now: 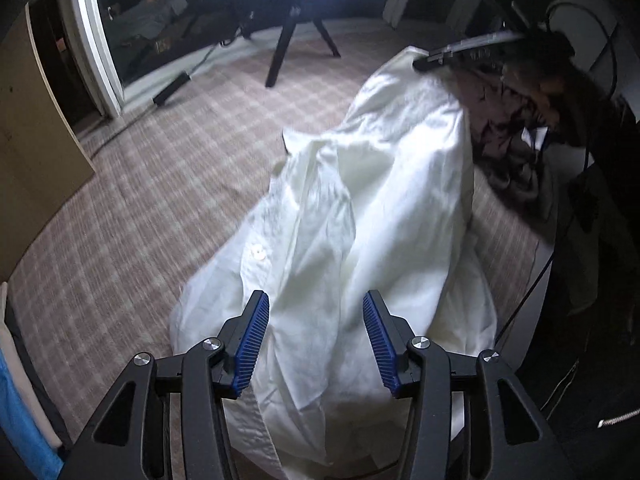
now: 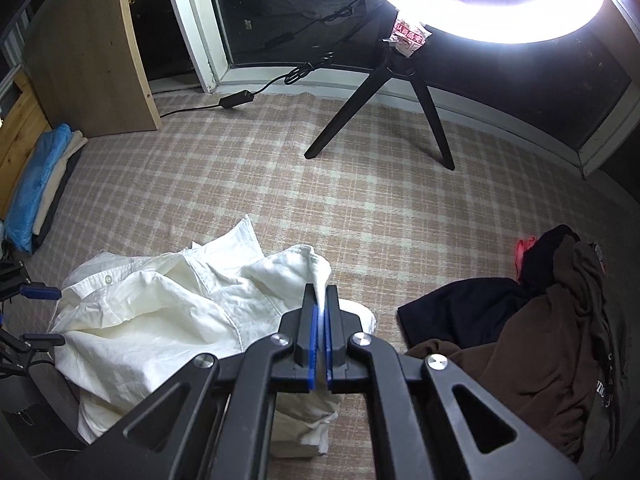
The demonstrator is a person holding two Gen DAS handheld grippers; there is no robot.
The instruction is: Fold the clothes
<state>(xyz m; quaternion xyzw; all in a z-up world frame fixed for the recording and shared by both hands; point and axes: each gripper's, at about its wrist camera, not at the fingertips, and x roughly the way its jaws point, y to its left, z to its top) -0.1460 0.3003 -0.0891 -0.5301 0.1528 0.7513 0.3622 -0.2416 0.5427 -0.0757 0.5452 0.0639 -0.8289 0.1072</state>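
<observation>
Pinching the crumpled white shirt [image 2: 168, 300] with our right tool [image 2: 320, 320], left tool [image 1: 316, 336] spread, we've folded nothing; dark clothes [image 2: 540, 340] at three o'clock wait.

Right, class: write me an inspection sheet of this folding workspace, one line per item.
Surface: checked cloth, laid flat.
Job's things: white shirt, crumpled, not yet folded.
Clutter: heap of dark and brown clothes beside it; folded stack by the wooden unit.
Grippers: right claw shut on a fold of the shirt; left claw open above the shirt, pads not touching it.
Cables: black lead with inline box along the window sill.
Surroundings: ring light on a tripod, dark window.
</observation>
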